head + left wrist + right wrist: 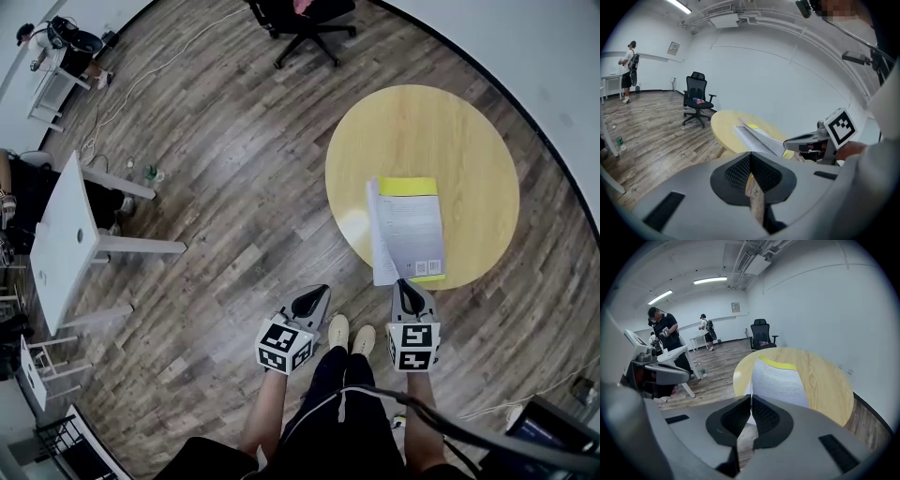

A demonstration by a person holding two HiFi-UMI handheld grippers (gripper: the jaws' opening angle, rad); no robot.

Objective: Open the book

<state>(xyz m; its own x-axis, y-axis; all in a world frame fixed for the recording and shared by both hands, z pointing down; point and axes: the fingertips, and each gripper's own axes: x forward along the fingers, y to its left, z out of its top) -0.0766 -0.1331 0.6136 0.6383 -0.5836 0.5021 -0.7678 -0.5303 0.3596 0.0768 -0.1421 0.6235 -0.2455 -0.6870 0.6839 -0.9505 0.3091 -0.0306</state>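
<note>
- book [408,230]: thin yellow-covered softcover, flat on the round wooden table [469,131], at the rim nearest the person. A white printed page faces up, and yellow shows along the far edge. A leaf on its left side slants upward.
- right gripper [405,284]: just at the book's near edge, jaws clenched together. No page seen pinched between them; contact with the book unclear.
- left gripper [319,292]: off the table over the floor, well left of the book, jaws also clenched, holding nothing.
- handling, judged: light and floppy. The thin sheets bend and could crease or tear, and the cover likely slides on the smooth tabletop.
- hold, judged: pinch the free edge of the raised leaf near a corner, taking few sheets. Press the other gripper on the flat side to stop the book sliding.
- task looks partly done: the book is not lying fully spread.
</note>
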